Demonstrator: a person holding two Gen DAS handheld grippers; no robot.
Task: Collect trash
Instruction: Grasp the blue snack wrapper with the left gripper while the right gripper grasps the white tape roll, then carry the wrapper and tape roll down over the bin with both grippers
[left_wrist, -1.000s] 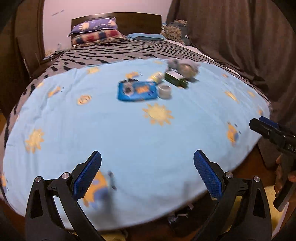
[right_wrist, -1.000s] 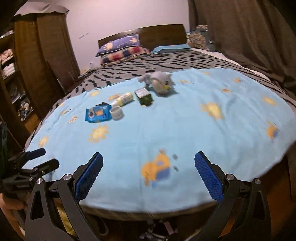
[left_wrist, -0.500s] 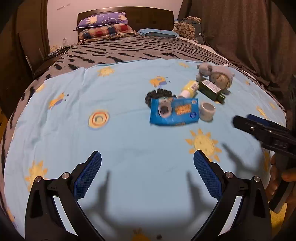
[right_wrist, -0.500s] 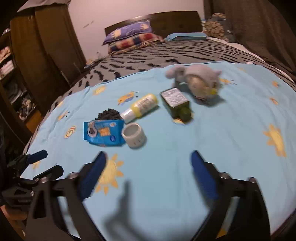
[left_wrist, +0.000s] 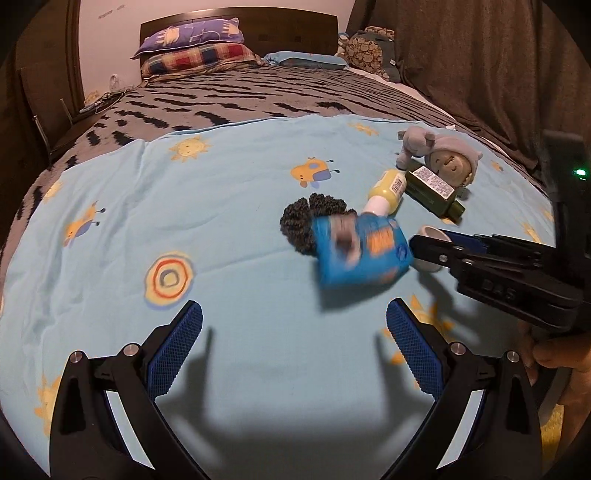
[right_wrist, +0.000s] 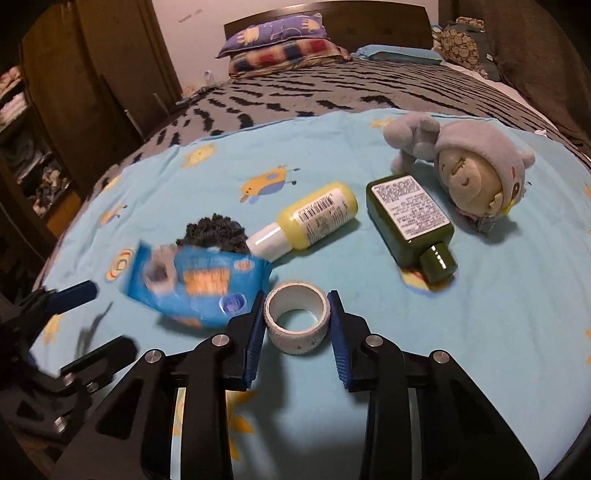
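Right wrist: hand-held gripper (right_wrist: 297, 321) closing around tape roll (right_wrist: 296, 316)

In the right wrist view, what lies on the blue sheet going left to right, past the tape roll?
Blue packet → white tape roll between the closing jaws → yellow bottle → green bottle → grey plush doll.

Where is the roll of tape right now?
In the right wrist view, the tape roll sits between the closing right gripper pads, beside the blue packet.
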